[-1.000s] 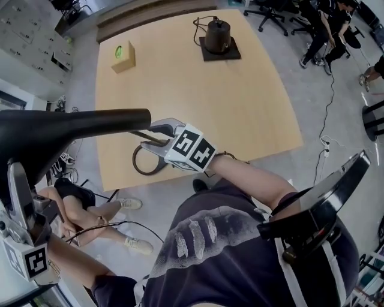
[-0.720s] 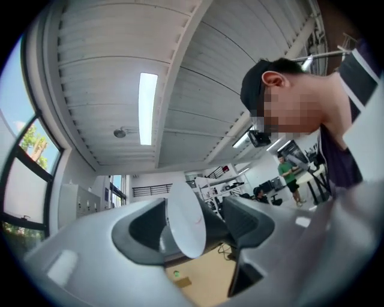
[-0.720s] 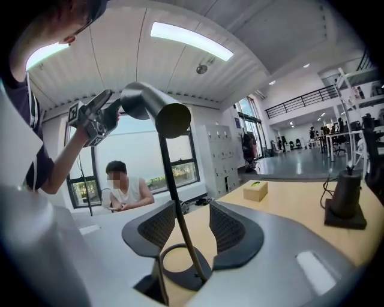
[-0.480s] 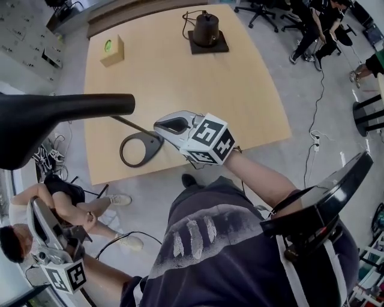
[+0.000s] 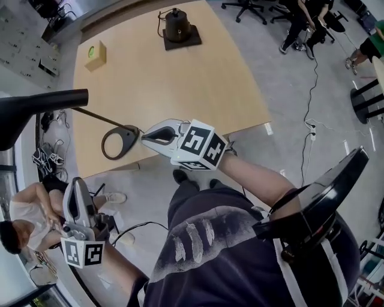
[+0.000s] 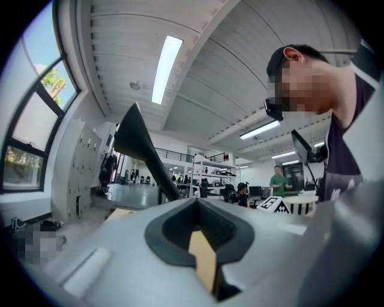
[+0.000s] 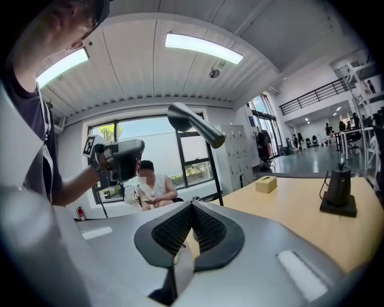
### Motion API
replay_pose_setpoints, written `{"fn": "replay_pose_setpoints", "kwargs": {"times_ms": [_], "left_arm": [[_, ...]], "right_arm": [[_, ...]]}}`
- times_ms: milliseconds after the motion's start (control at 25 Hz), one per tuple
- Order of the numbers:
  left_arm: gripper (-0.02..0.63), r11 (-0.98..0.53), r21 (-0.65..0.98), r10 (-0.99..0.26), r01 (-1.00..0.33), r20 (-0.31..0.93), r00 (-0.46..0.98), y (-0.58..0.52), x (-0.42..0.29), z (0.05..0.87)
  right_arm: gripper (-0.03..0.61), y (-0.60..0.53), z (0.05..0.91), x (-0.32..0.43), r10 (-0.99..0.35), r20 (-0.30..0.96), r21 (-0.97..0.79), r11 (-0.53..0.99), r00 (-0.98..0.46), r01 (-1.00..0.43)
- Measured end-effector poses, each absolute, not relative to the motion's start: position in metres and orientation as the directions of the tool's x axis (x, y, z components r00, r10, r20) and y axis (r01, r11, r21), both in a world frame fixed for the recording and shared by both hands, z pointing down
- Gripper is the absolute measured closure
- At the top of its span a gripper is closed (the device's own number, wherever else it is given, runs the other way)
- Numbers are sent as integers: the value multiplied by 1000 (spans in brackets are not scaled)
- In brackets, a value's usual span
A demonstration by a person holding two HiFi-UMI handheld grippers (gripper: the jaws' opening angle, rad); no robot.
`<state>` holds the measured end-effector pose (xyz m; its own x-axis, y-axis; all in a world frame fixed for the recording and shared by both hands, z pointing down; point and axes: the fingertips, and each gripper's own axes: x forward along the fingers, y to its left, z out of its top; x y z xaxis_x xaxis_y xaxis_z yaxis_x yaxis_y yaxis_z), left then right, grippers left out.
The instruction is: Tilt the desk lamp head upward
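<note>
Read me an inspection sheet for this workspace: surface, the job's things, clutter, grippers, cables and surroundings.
Surface: light wooden table.
Job's things: desk lamp stands by the near left edge; its black head reaches out past the table's left side.
Clutter: kettle on a dark pad and a small box, both at the far end.
Grippers: right hand-held gripper shut, empty, tip beside the lamp base, contact unclear; left hand-held gripper shut, empty, held off the table.
Cables: kettle cord; floor cable on the right.
Surroundings: seated person at left; more people far right.
</note>
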<state>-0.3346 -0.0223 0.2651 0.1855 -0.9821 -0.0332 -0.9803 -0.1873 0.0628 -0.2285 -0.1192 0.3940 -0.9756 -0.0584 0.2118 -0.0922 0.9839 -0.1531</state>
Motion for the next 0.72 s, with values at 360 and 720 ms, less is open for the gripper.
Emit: {"fn": "replay_pose_setpoints", "kwargs": {"times_ms": [360,720], "left_arm": [[612,-229,109,-969,-967,71,237,17,-233,294],[611,-232,97,-964,-968,114,242,48,-225,294]], "right_arm": [[580,-64,400,-169,11,160,-239,971,-987,-28],[580,-22,386,-172,42,136,-269,963,-990,4]]}}
